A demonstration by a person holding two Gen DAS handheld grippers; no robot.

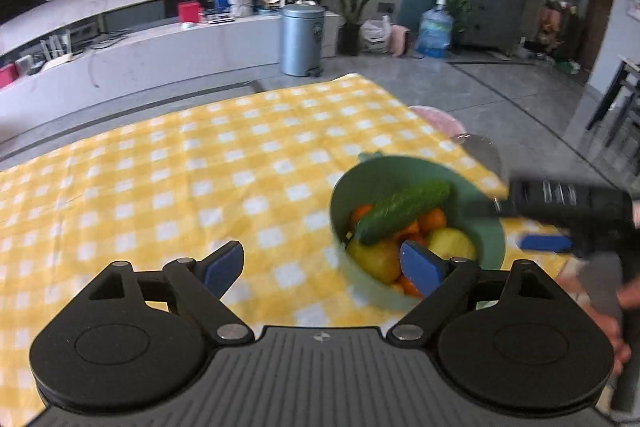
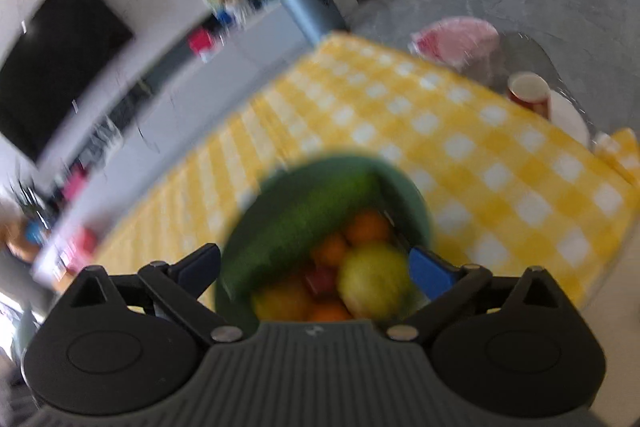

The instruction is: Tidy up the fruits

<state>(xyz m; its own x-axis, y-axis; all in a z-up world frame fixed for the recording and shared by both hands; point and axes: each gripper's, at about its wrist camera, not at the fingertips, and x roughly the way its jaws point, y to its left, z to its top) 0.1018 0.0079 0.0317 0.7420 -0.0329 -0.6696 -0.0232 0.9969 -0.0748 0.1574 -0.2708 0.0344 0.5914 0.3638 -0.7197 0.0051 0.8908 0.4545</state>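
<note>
Both grippers spread wide, grasping nothing: left gripper (image 1: pixel 322 269) beside the green bowl (image 1: pixel 490 251), right gripper (image 2: pixel 316 271) above it. Bowl on the checked cloth (image 1: pixel 168 163), heaped with cucumber (image 1: pixel 404 211), oranges (image 2: pixel 367 227), yellow fruit (image 2: pixel 374 279). Risk: cucumber perched on top, liable to roll off if nudged. Only the right view shows a cup (image 2: pixel 527 91) and plate (image 2: pixel 568 119) beyond.

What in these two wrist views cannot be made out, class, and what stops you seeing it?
- Fruit at the bottom of the round green bowl: left wrist view, hidden by the long green cucumber and the fruit above.
- Bowl contents: right wrist view, motion blur smears them.
- Right tool: left wrist view, blurred; whether it touches the bowl rim is unclear.
- Small red paper cup: right wrist view, contents unreadable.
</note>
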